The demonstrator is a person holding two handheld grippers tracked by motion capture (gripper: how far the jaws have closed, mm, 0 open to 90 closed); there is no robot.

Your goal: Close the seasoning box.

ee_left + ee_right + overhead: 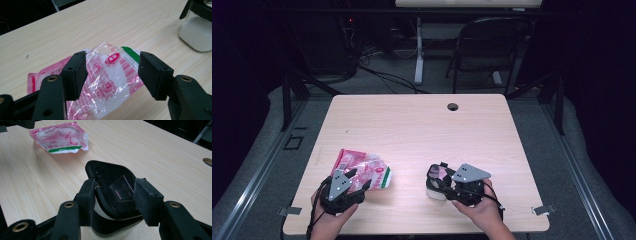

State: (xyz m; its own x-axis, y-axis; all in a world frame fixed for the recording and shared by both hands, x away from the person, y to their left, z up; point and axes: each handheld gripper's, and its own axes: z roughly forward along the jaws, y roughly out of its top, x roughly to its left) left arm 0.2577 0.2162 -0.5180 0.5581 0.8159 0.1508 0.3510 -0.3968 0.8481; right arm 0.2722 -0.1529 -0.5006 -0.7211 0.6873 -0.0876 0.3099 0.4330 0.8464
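Note:
A crumpled pink-and-clear plastic bag (362, 167) with a green strip lies on the wooden table (412, 125) at the front left. My left gripper (358, 181) hovers at its near end with jaws wide apart; in the left gripper view the bag (110, 80) lies between and below the pads, my left gripper (112, 62) open. A small clear jar (435, 192) of white powder with a black lid stands at the front right. My right gripper (115, 187) straddles the tilted black lid (110, 175), jaws spread beside it and not visibly pressing. The bag (62, 137) lies farther off.
A round cable hole (453, 106) sits near the table's far edge. A folding chair (492, 45) and cables stand on the floor behind the table. The jar (197, 32) shows at the upper right of the left gripper view.

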